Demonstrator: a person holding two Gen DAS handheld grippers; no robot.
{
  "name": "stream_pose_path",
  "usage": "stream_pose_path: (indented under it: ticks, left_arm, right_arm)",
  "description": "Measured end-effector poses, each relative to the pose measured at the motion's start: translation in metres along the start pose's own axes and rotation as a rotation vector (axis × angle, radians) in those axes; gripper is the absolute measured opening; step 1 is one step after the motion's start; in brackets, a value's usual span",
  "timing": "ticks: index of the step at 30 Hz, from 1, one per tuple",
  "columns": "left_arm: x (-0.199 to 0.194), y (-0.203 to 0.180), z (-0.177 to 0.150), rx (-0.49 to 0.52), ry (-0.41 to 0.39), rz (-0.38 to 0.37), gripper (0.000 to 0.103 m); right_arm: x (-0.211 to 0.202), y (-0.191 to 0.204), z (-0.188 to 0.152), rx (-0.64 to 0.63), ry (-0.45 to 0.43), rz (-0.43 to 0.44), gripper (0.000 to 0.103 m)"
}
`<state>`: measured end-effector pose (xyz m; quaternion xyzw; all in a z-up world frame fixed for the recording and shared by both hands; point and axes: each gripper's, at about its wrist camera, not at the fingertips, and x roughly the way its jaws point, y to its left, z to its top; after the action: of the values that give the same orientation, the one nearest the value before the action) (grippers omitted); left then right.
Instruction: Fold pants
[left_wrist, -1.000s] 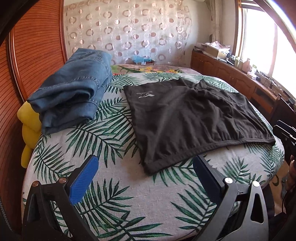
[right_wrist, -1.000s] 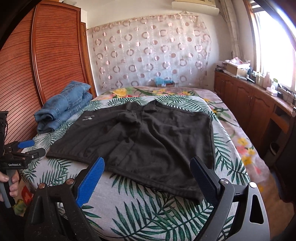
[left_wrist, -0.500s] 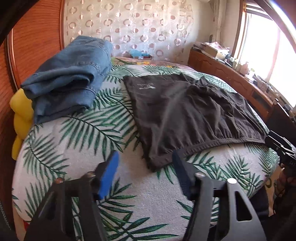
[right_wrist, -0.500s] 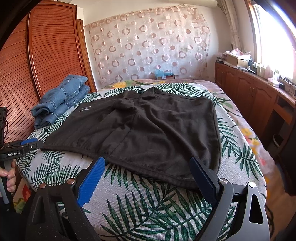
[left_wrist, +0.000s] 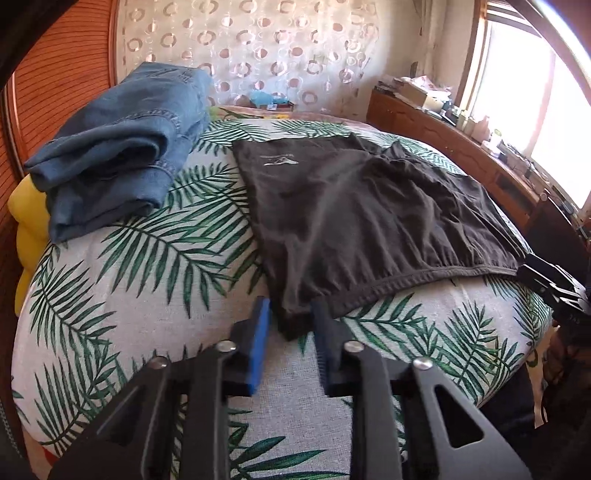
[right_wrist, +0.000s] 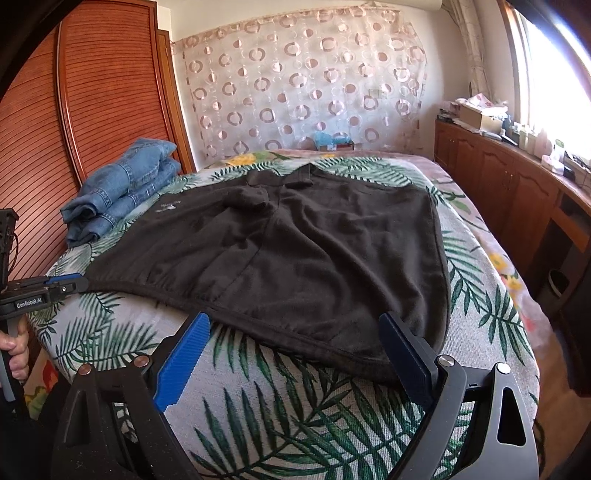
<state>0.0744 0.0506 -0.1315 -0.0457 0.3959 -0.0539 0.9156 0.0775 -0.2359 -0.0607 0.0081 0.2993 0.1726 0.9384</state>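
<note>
Left wrist view: the left tongs (left_wrist: 290, 325) sit low at the near edge of the bed (left_wrist: 155, 258), their jaws drawn narrow around the near corner of the black pants (left_wrist: 354, 221). The cloth corner lies between the blue pad on the left and the dark pad on the right; whether both pads press the fabric I cannot tell for sure, but the gap is small and filled by the cloth. The pants lie spread flat on the palm-leaf bedspread, waistband along the near side, a small white logo toward the far left. Left of them, well apart, lies a folded pile of blue jeans (left_wrist: 118, 147), with a yellow cushion (left_wrist: 27, 229) beneath it at the bed's left edge. At the right edge of the frame the right tongs (left_wrist: 550, 282) appear as a dark shape beside the other waistband corner.

Right wrist view: the right tongs (right_wrist: 291, 354) hover with jaws wide apart just above the near hem of the pants (right_wrist: 295, 258), gripping nothing. The pants cover the middle of the bed (right_wrist: 258, 424). The jeans (right_wrist: 122, 192) lie at the far left. At the left edge, the left tongs (right_wrist: 79, 282) meet the left corner of the pants, held by a hand (right_wrist: 16, 350).
</note>
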Motion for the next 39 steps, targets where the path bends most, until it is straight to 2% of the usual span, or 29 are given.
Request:
stream_pose_path:
  ticks: [1, 6, 19, 32, 39]
  left_arm:
    - [0.0, -0.001, 0.001, 0.005, -0.004, 0.0, 0.015]
    - [-0.004, -0.013, 0.014, 0.051, -0.031, -0.026, 0.008]
    - [0.0, -0.064, 0.049, 0.185, -0.051, -0.112, 0.005]
    - [0.002, -0.156, 0.104, 0.364, -0.088, -0.253, 0.005]
    - [0.006, -0.201, 0.115, 0.424, -0.075, -0.326, 0.005]
  right_arm:
    - [-0.001, 0.0, 0.0, 0.002, 0.002, 0.001, 0.093]
    - [-0.007, 0.002, 0.0, 0.001, 0.002, -0.001, 0.093]
    - [-0.014, -0.012, 0.001, 0.023, -0.007, -0.025, 0.093]
    - [-0.026, -0.032, 0.0, 0.056, -0.022, -0.07, 0.093]
    - [-0.033, -0.036, -0.002, 0.074, -0.029, -0.09, 0.093]
